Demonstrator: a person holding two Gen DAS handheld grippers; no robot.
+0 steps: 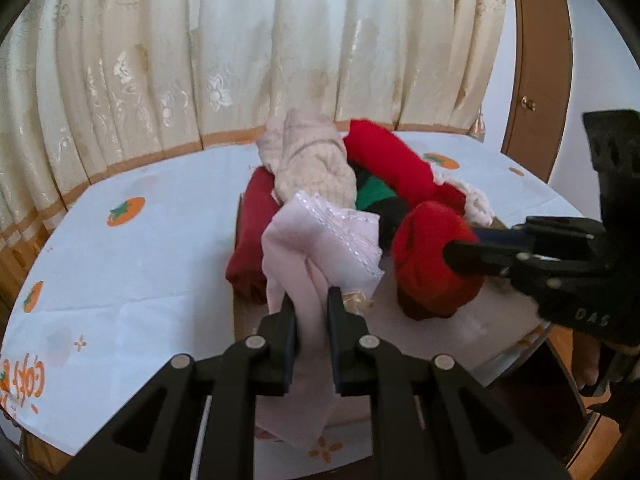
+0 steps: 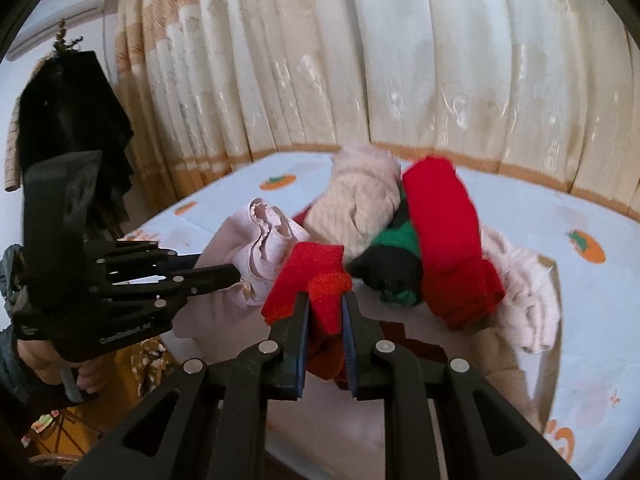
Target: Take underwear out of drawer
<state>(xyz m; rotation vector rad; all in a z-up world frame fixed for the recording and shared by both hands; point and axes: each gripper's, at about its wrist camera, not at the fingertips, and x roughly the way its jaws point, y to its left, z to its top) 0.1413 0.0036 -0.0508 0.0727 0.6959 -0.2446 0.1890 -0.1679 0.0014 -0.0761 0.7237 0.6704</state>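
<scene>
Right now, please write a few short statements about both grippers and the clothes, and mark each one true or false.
1. The left gripper is shut on the pale pink garment. True.
2. The right gripper holds a green garment. False: it is shut on the red garment; the green garment lies in the pile.
3. The tablecloth has orange fruit prints. True.
4. Both grippers are open and hold nothing. False: each is shut on cloth.
5. A cream curtain hangs behind the table. True.
</scene>
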